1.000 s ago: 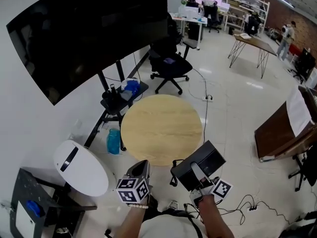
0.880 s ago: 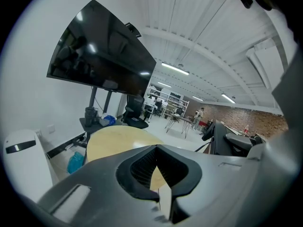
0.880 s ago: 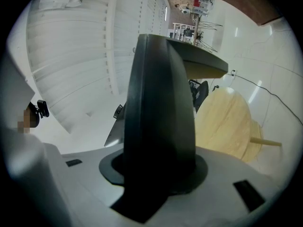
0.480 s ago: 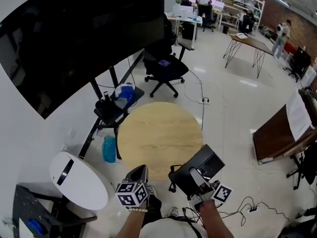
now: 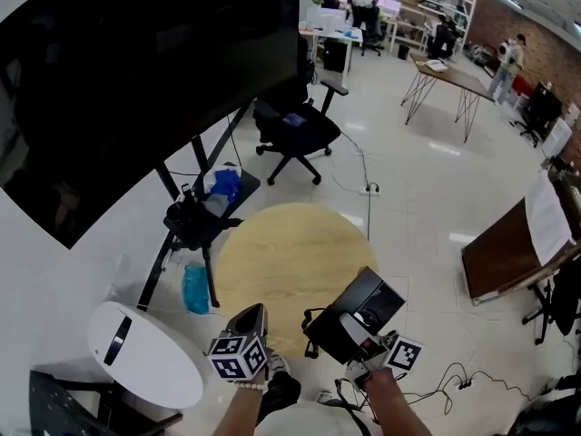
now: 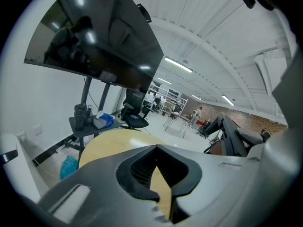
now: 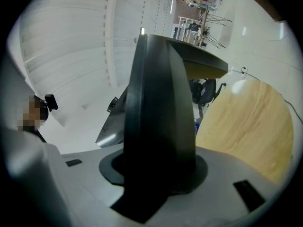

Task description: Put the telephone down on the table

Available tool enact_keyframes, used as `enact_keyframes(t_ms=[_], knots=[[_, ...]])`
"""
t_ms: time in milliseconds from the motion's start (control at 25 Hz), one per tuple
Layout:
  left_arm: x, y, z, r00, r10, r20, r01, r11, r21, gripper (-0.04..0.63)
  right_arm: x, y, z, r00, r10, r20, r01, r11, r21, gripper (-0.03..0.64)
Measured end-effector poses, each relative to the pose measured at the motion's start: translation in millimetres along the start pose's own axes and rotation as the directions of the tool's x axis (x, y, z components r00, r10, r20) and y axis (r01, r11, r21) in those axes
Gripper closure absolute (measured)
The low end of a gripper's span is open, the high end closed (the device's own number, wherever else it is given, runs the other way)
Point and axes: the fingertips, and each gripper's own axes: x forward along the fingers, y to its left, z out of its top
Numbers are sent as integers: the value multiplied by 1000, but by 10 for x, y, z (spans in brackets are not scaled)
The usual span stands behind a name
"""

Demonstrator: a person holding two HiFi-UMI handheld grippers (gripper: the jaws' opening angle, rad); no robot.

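The round table (image 5: 281,252) lies ahead. The telephone (image 5: 368,296) hangs over its five o'clock rim, clamped in my right gripper (image 7: 158,174) and not yet down. My worry is that, set down this near the edge, it could tip off, or its dangling cord (image 5: 310,330) could snag the rim. My left gripper (image 6: 158,174) is pinched together on nothing, so it gives no support. At the table's nine o'clock a blue bottle (image 5: 194,289) stands on the floor; I cannot tell what is in it.

Left tool (image 5: 252,314), right tool (image 5: 356,327): grey; black-white marker cubes (image 5: 238,357) (image 5: 405,352).
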Motion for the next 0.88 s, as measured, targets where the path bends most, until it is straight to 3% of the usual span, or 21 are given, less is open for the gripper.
enact_keyframes(t_ms=[320,560,720,880], knots=[[142,482,234,1000,-9,-17,9,1000,-18,591,720,65,-250,991,16,-129,-22,999,-42,451],[162,773,322,1000,0,-17,0,999,-40,591,1181,53,-552,963,53,-264,-69,996,-50,452],[142,915,281,1000,19,-23,-20,998,-61,591,1391,-79,-771,918,90,-387,-113,993,-38,451],[154,1016,213,999,37,-36,-39,996,-75,591,1579,-401,-966,839,106,-534,-138,990,-21,452]])
